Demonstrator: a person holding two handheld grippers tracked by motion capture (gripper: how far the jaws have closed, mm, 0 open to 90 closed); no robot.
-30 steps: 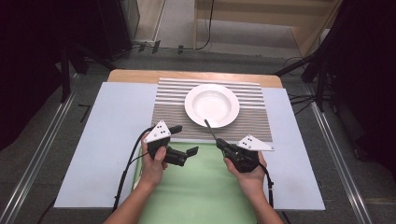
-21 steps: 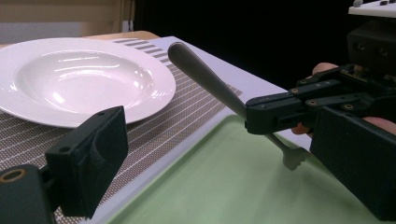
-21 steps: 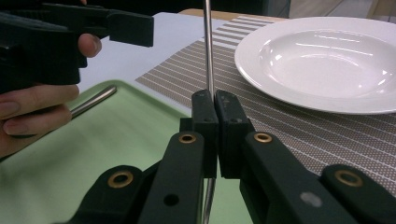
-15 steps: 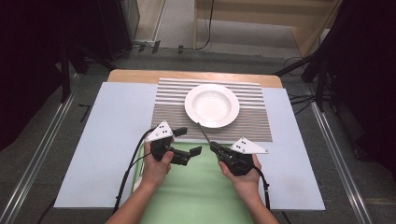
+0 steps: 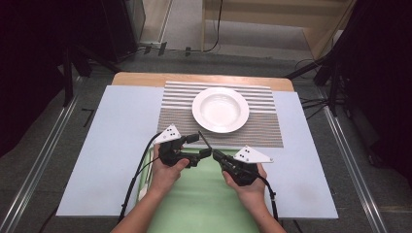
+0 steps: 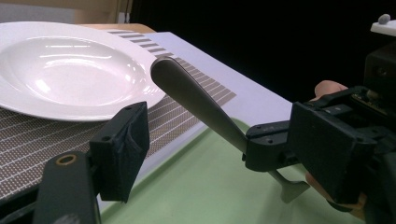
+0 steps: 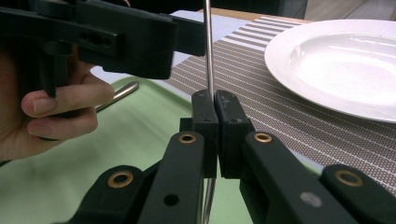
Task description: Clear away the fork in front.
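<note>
My right gripper (image 5: 216,154) is clamped tight on the slim grey metal utensil (image 6: 196,102), the pads pressed flat against its narrow shaft (image 7: 208,60), and holds it just above the near edge of the brown-and-white striped placemat (image 5: 180,99). Its handle slants up and away from those jaws, toward the round white ceramic soup plate (image 5: 220,109) on the placemat.

My left gripper (image 5: 199,145) faces it from the other side. Its jaws have just been closing, yet they stand apart, with the utensil's handle between them and no pad on it that I can see.

Both my hands hover over the pale green cloth (image 5: 204,194) on the light blue table cover (image 5: 121,126).

I can read no brand, label or writing on the plate, the utensil or the grippers.
</note>
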